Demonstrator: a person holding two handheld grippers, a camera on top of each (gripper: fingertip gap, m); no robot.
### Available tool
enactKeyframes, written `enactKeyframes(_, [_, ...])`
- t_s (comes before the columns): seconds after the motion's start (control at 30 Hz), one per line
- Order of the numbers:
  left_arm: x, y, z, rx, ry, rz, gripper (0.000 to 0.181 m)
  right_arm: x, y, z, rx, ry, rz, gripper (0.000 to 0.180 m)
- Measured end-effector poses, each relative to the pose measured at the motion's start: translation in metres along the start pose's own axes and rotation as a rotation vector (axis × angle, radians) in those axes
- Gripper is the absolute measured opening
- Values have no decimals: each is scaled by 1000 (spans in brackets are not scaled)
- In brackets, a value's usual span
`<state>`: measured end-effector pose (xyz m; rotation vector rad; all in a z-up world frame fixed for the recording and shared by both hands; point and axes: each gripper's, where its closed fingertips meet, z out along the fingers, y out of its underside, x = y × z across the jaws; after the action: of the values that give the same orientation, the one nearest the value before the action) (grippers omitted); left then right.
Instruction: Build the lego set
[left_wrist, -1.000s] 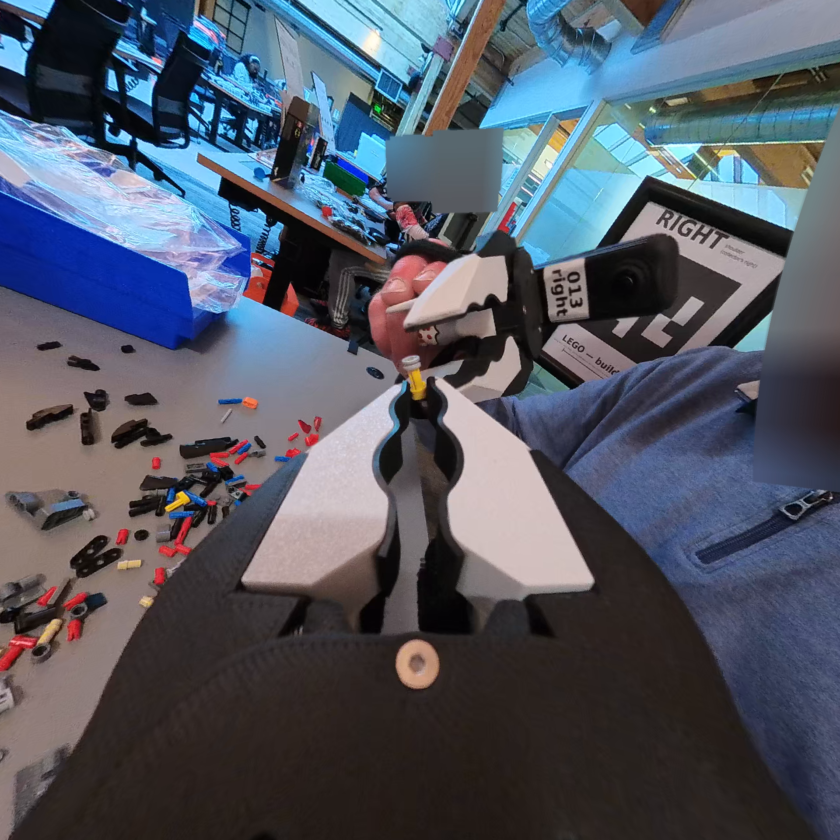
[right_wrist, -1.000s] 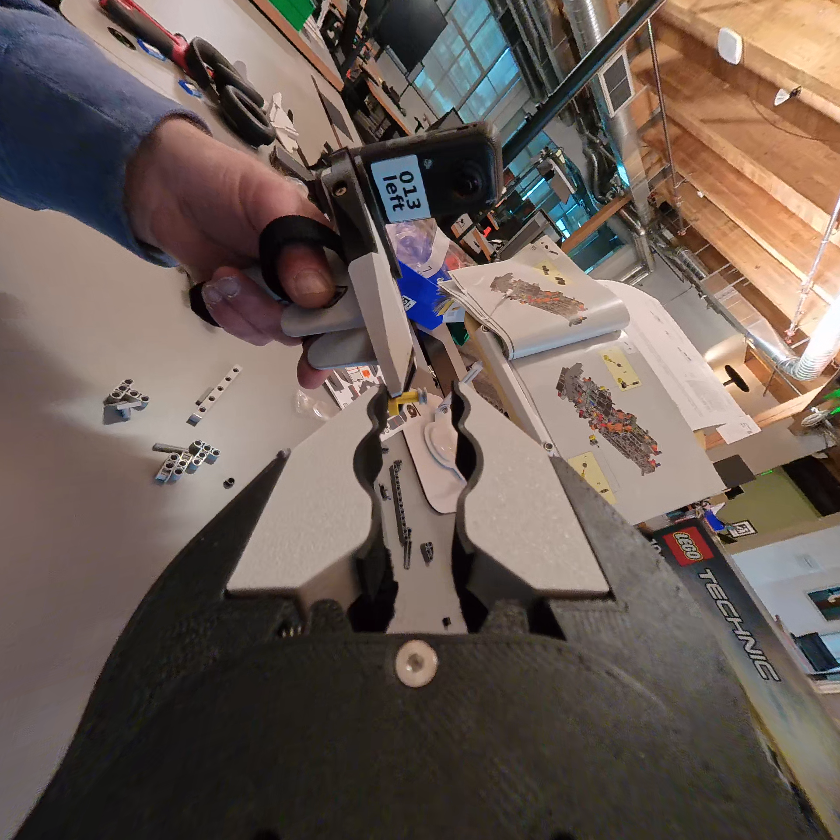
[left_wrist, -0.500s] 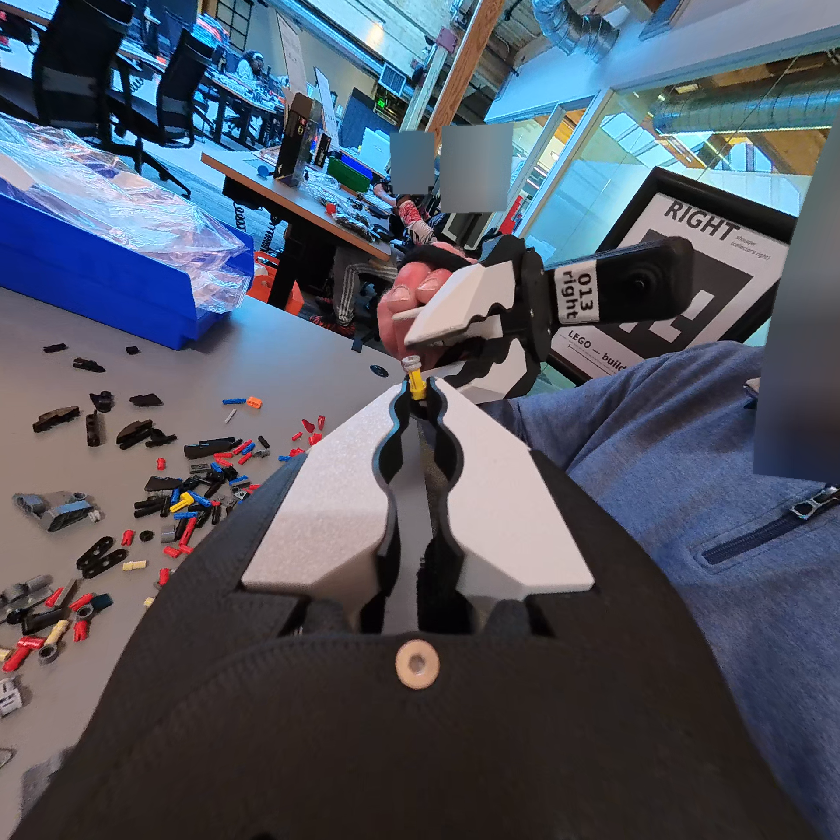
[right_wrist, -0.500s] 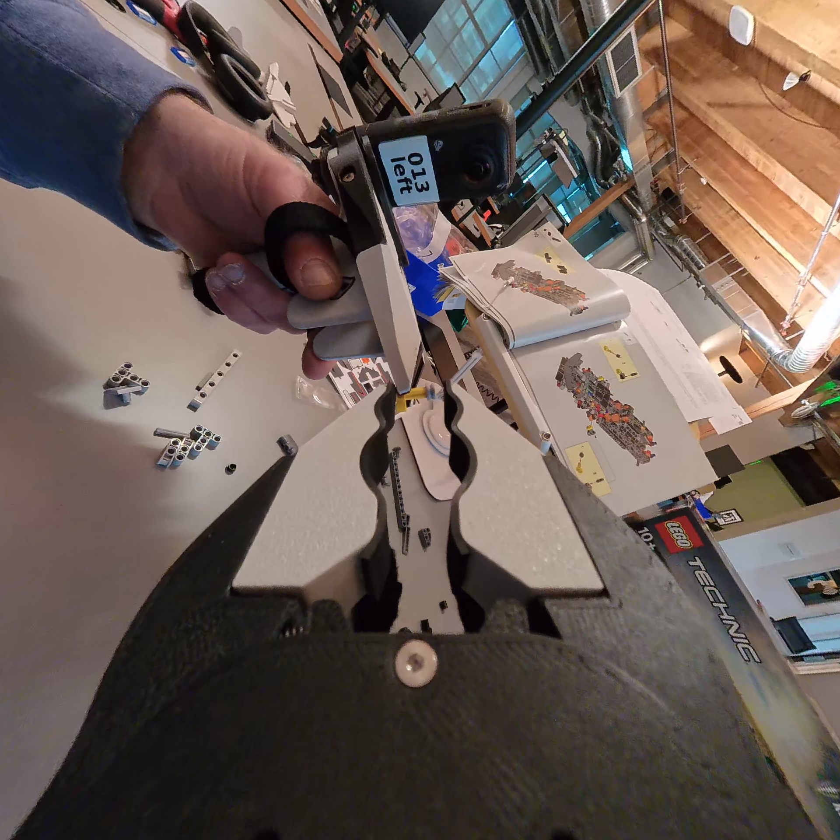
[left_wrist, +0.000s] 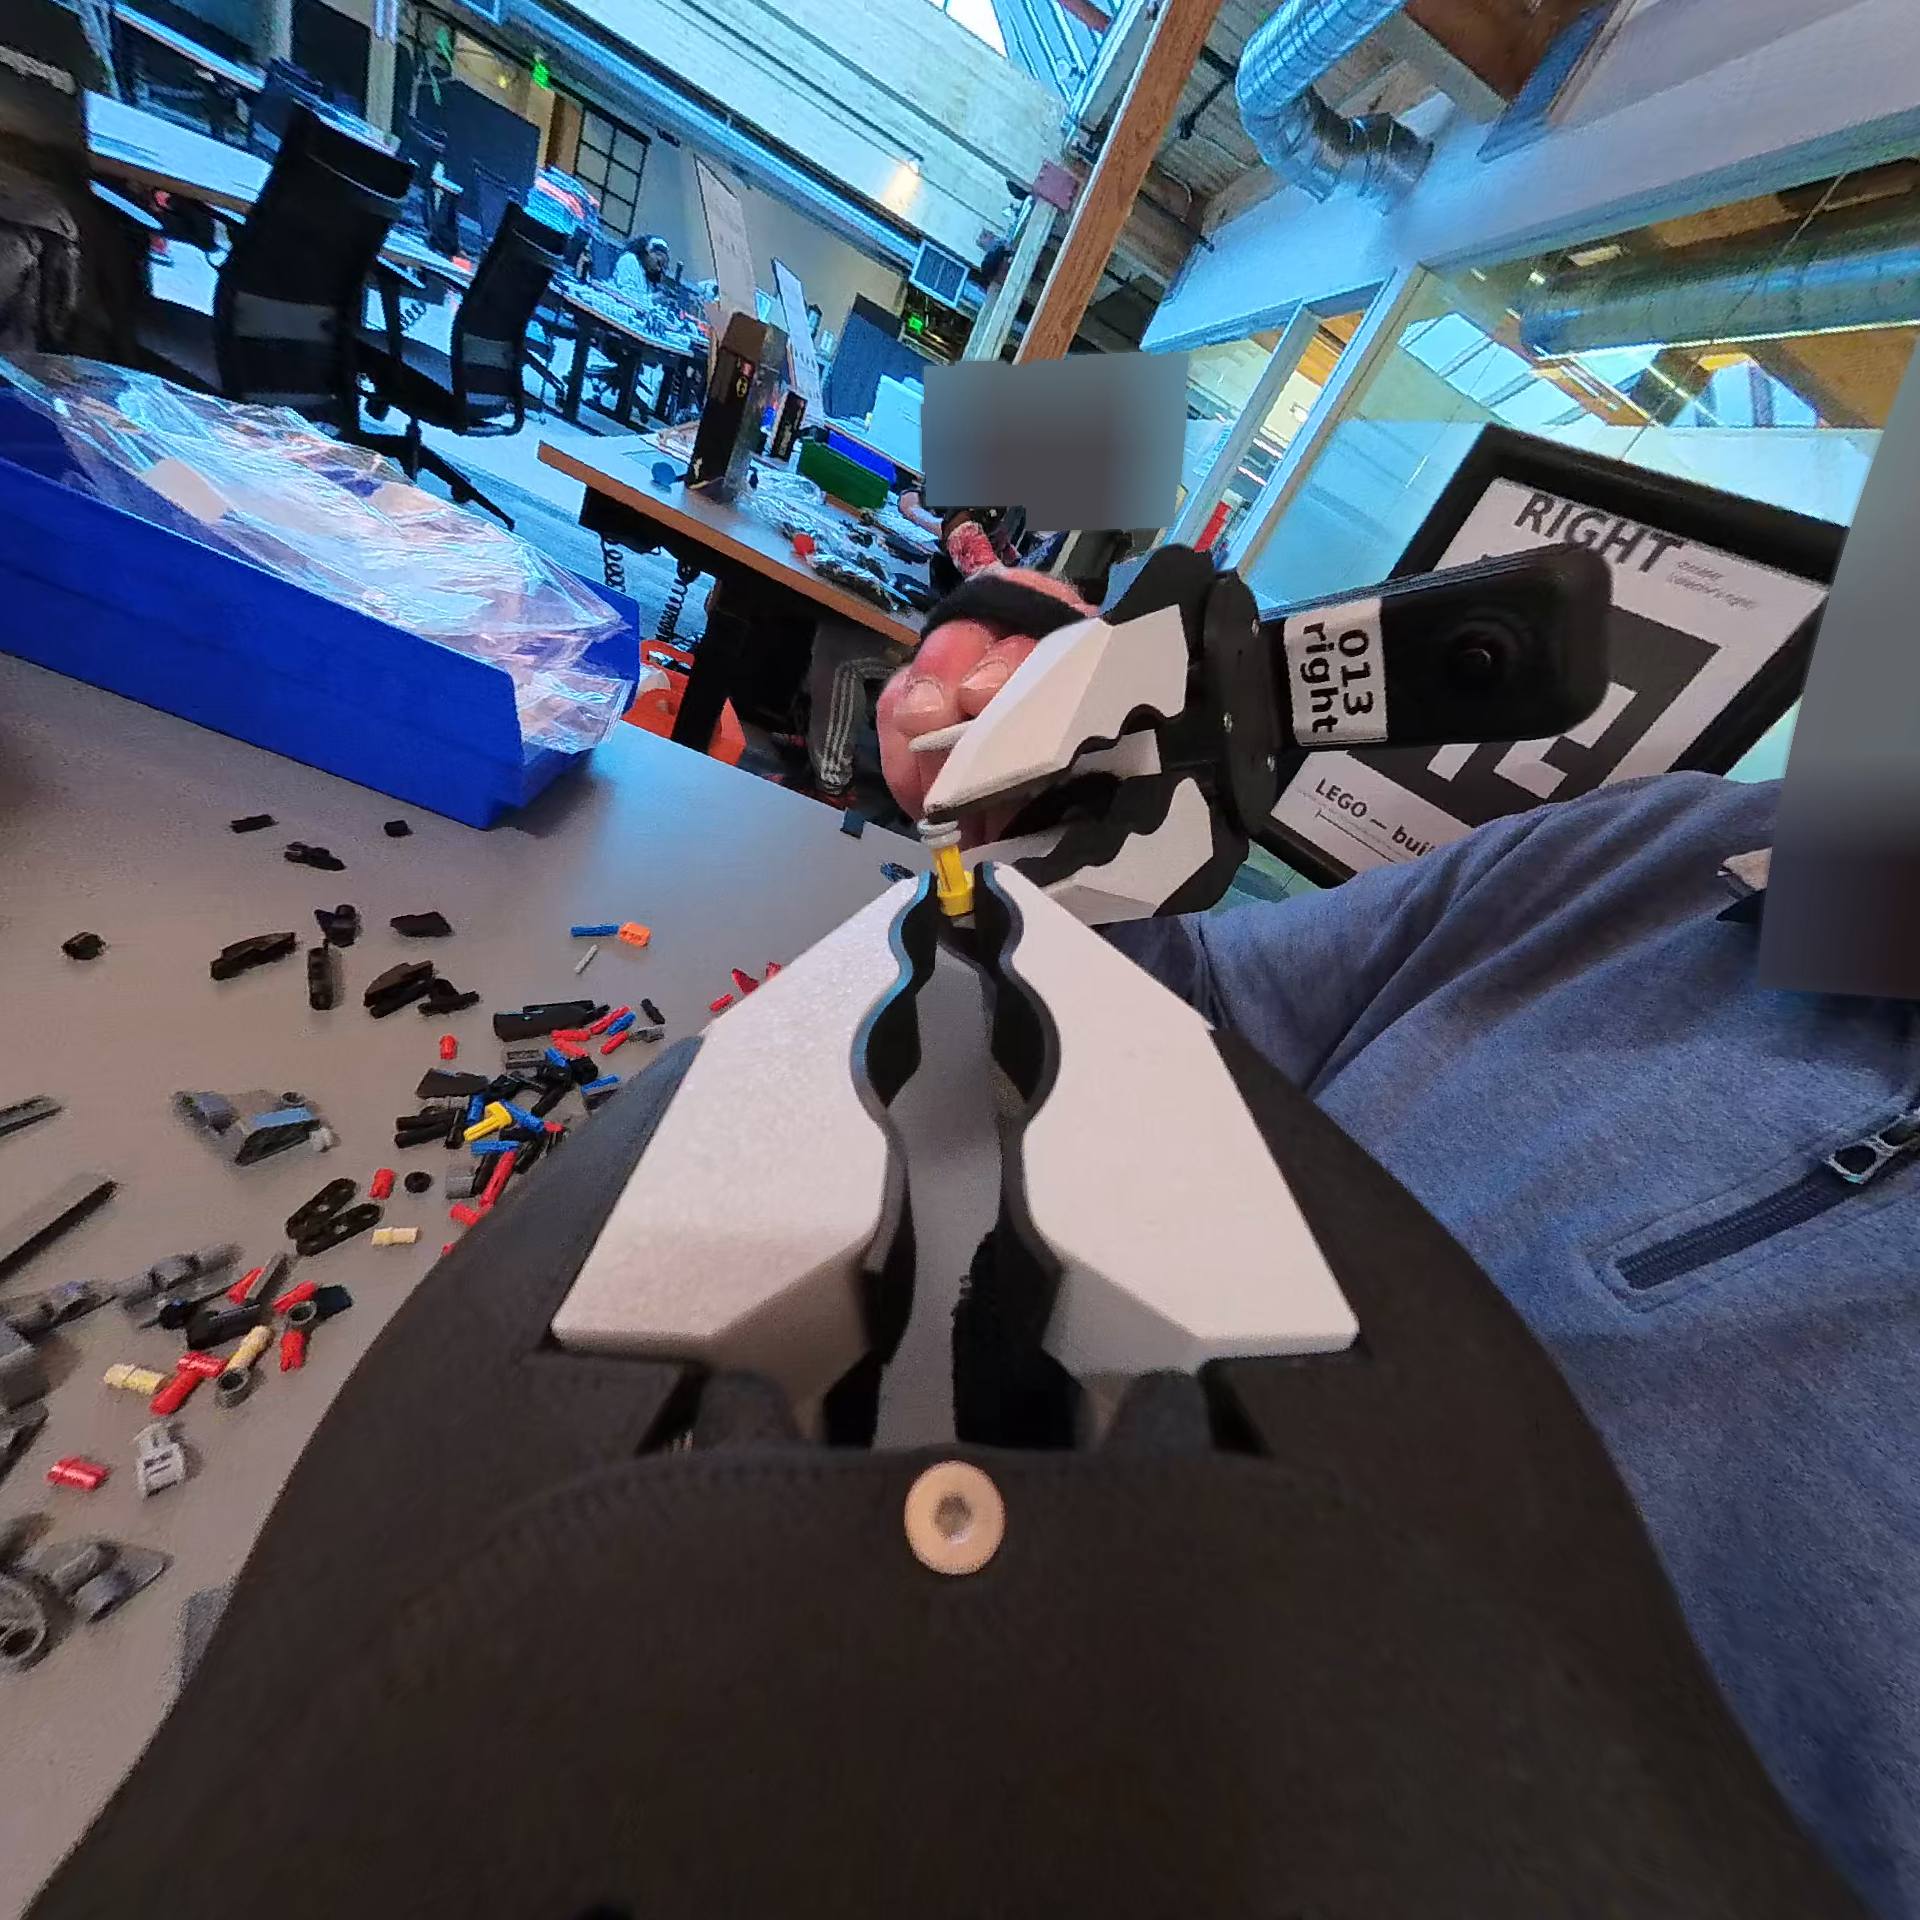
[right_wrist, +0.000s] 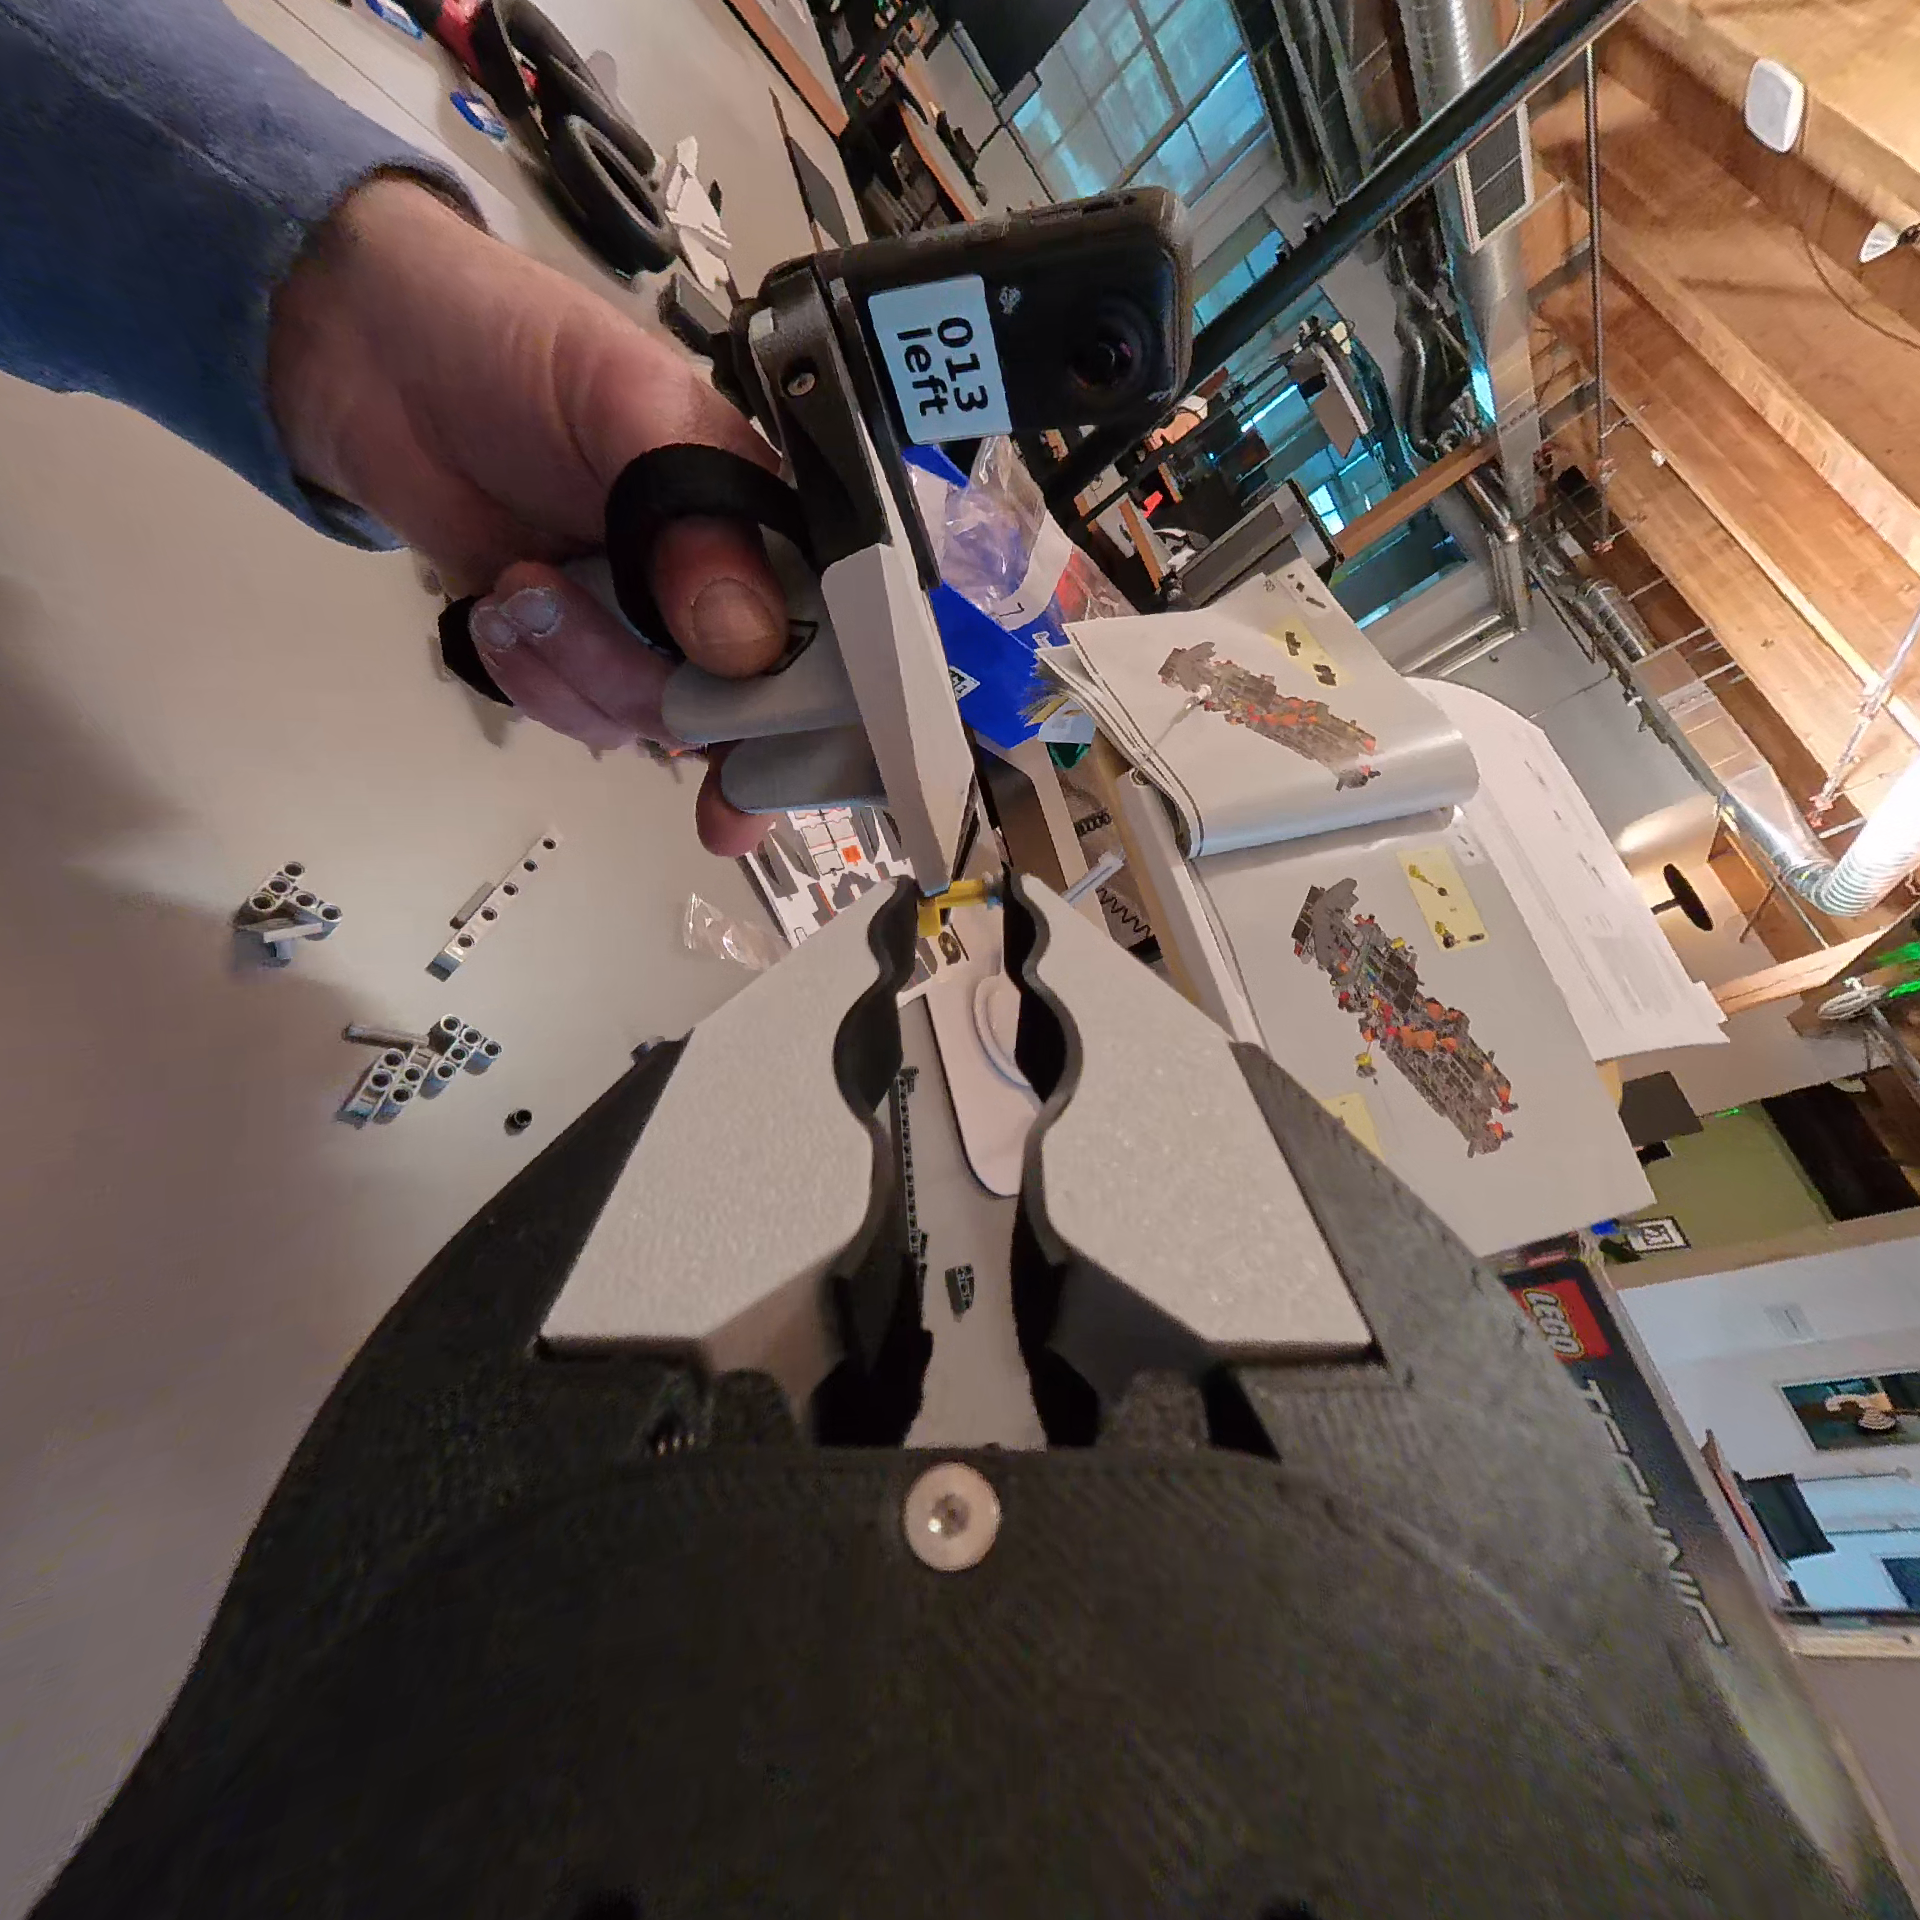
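Now the left gripper (left_wrist: 952, 902) pinches the yellow pin (left_wrist: 952, 894) at its tips, above the table (left_wrist: 675, 831); the right gripper (right_wrist: 958, 909) is open around it. A sideways push could pop it loose.

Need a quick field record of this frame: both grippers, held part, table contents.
left gripper: shut on yellow pin
right gripper: open, tips at the pin
pin tip: small grey piece on top
table: loose pieces scattered, blue bin behind
right wrist view: open instruction booklet, grey beams
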<state>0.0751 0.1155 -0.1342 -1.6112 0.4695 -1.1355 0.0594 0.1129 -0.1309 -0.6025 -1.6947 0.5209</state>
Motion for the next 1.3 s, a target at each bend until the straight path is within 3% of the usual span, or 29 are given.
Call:
enactKeyframes(0.63, [7, -15, -18, 59, -32, 52, 5, 11, -18, 8, 19, 53, -49, 20])
enactKeyframes(1.3, [8, -17, -7, 29, -3, 34, 5, 12, -13, -3, 7, 46, -69, 10])
